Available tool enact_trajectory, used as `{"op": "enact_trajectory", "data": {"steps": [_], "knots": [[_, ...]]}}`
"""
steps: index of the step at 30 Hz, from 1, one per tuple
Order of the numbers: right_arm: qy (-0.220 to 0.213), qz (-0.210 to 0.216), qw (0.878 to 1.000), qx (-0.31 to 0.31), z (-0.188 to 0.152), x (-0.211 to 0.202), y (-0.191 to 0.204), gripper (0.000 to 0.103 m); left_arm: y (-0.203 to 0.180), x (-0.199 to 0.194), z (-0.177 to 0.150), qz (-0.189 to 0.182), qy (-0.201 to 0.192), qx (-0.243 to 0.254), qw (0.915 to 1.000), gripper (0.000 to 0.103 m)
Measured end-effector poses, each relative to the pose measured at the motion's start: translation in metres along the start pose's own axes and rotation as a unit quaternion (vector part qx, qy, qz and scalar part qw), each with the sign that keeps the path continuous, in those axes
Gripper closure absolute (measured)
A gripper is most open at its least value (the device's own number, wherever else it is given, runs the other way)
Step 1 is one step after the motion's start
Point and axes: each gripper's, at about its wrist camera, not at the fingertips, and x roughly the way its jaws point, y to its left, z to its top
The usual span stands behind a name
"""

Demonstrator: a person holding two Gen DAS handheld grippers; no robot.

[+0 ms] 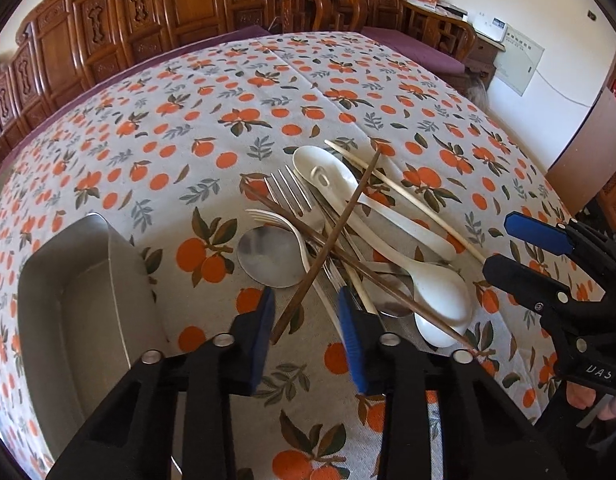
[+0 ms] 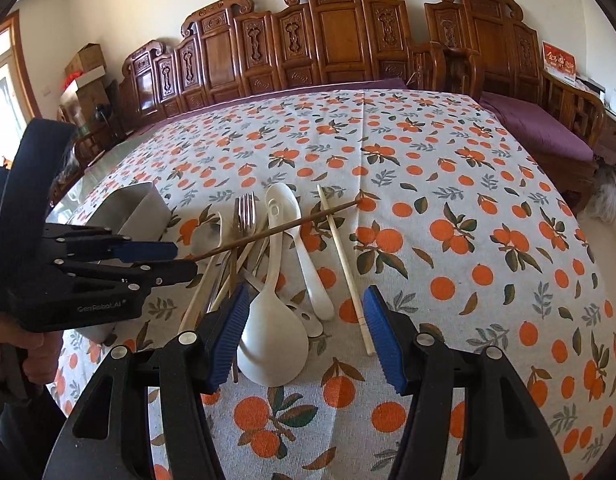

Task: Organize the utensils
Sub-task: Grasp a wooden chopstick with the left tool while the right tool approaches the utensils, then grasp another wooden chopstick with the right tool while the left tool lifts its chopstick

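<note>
A heap of utensils lies on the orange-print tablecloth [image 1: 212,92]: a metal fork [image 1: 288,192], a metal spoon [image 1: 268,256], white spoons [image 1: 439,292] and pale and dark chopsticks. One dark brown chopstick [image 1: 339,232] lies across the heap. Its near end sits between the blue pads of my left gripper [image 1: 306,320], which stand a little apart and do not press on it. From the right wrist the same chopstick [image 2: 288,228] ends at the left gripper [image 2: 184,260]. My right gripper [image 2: 304,320] is open above a large white spoon [image 2: 268,340] and a pale chopstick [image 2: 343,256].
A rectangular metal tray [image 1: 68,280] stands left of the heap, and is seen from the right wrist [image 2: 140,208] behind the left gripper. Carved wooden chairs [image 2: 335,40] line the table's far side. A purple-cushioned bench [image 2: 539,132] stands at the right.
</note>
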Motion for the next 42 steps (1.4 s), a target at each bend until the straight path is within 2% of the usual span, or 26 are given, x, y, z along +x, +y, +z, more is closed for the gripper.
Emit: {"op": "enact_trajectory", "data": {"steps": [3,4,5,10,13,18,26,42], "knots": [[0.003,-0.001,1.000,-0.001,0.000,0.001,0.000,0.041,0.001,0.001,-0.002,-0.005,0.002,0.000,1.0000,0.078],[0.004,0.000,1.000,-0.002,0.000,0.002,0.000,0.041,0.001,0.001,-0.003,-0.006,0.002,0.001,1.0000,0.083],[0.004,0.001,1.000,-0.004,-0.001,0.001,0.001,0.041,0.002,0.000,-0.004,-0.006,0.002,0.001,1.0000,0.094],[0.006,0.008,1.000,-0.013,-0.004,0.003,0.007,0.041,-0.002,-0.015,-0.011,-0.021,-0.012,0.003,0.9997,0.099],[0.006,0.014,1.000,-0.012,-0.005,0.003,0.007,0.043,-0.007,-0.027,-0.019,-0.027,-0.019,0.004,0.9995,0.099],[0.010,0.034,0.999,-0.018,-0.008,0.004,0.014,0.054,-0.010,-0.051,-0.036,-0.040,-0.040,-0.015,0.9983,0.099],[0.027,0.057,0.996,-0.064,-0.017,0.010,0.039,0.068,-0.006,-0.088,-0.064,-0.051,-0.081,-0.051,0.9941,0.099],[0.053,0.041,0.991,-0.111,-0.033,0.019,0.058,0.087,-0.002,-0.133,-0.065,-0.034,-0.135,-0.062,0.9884,0.099]]}}
